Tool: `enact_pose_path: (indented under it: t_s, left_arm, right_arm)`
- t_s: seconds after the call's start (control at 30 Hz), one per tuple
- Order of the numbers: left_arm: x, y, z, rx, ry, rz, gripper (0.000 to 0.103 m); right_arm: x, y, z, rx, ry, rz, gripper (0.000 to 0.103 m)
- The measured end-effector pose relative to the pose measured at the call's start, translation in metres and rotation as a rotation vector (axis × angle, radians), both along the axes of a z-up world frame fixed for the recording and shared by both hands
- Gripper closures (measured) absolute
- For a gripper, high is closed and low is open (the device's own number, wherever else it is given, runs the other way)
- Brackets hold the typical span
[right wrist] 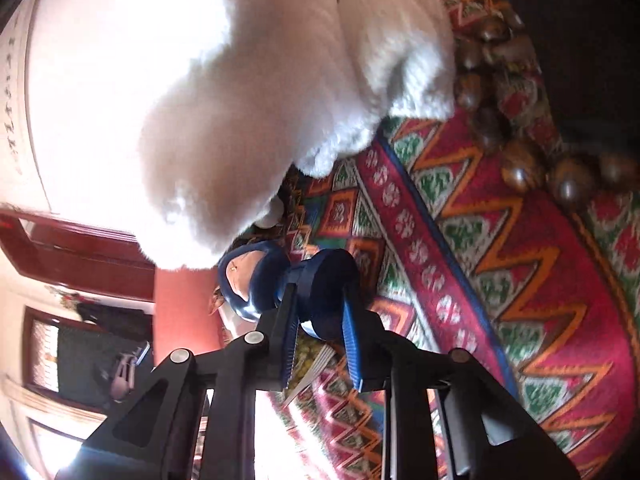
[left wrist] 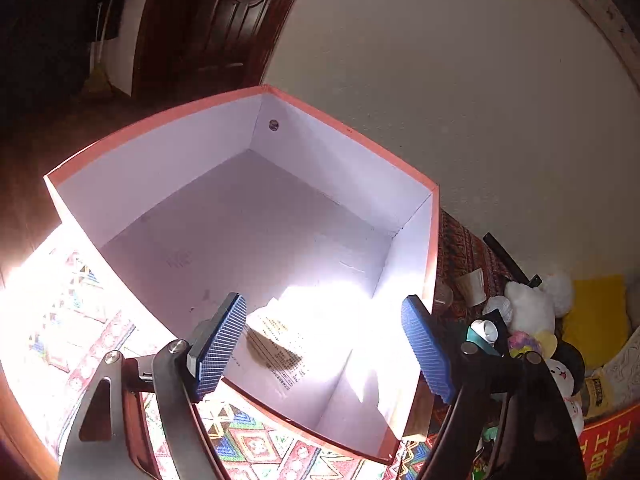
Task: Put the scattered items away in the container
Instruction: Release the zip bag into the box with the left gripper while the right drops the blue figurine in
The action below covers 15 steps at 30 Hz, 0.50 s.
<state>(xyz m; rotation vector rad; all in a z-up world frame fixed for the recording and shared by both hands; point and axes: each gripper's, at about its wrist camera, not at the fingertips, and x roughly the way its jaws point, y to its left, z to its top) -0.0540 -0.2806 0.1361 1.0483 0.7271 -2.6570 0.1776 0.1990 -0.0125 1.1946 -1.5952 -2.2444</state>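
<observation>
On rug (right wrist: pixel 520 280), blue toy (right wrist: pixel 288 280) between right gripper (right wrist: pixel 320 344) pads.

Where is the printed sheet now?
In the left wrist view the printed sheet lies on the floor of the box, near its front wall, just beyond the open left gripper.

A patterned woven cloth (right wrist: pixel 500 264) in red, green and orange covers the surface. The open pink box (left wrist: pixel 152 128) stands on it. Beside the box, toward the wall, lies a heap — white plush toy (left wrist: pixel 528 304), paper cup (left wrist: pixel 474 286), yellow cloth (left wrist: pixel 596 316) — with brown wooden beads (right wrist: pixel 520 168) strung along the cloth's edge.
</observation>
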Motion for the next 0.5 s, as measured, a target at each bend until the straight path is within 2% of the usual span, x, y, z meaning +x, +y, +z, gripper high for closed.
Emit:
enact_pose_path:
  t_s: [0.07, 0.13, 0.23, 0.33, 0.43, 0.5]
  left_arm:
    - [0.008, -0.006, 0.000, -0.022, -0.006, 0.038, 0.019]
    - [0.016, -0.013, 0.000, -0.011, 0.011, 0.044, 0.019]
    - [0.028, -0.028, 0.002, -0.022, -0.019, 0.102, 0.019]
    - [0.035, -0.040, -0.001, -0.027, -0.050, 0.139, 0.019]
    - [0.040, -0.053, -0.003, -0.022, -0.066, 0.175, 0.019]
    - [0.045, -0.062, -0.001, -0.022, -0.064, 0.207, 0.019]
  right_arm:
    - [0.010, -0.005, -0.003, -0.061, 0.003, -0.002, 0.084]
    - [0.022, -0.012, -0.001, -0.132, 0.024, 0.001, 0.084]
    - [0.035, -0.034, 0.021, -0.195, 0.100, 0.022, 0.084]
    - [0.016, -0.067, 0.077, -0.231, 0.194, 0.089, 0.085]
    - [-0.013, -0.129, 0.123, -0.224, 0.275, 0.208, 0.085]
    - [-0.047, -0.173, 0.158, -0.184, 0.310, 0.288, 0.085]
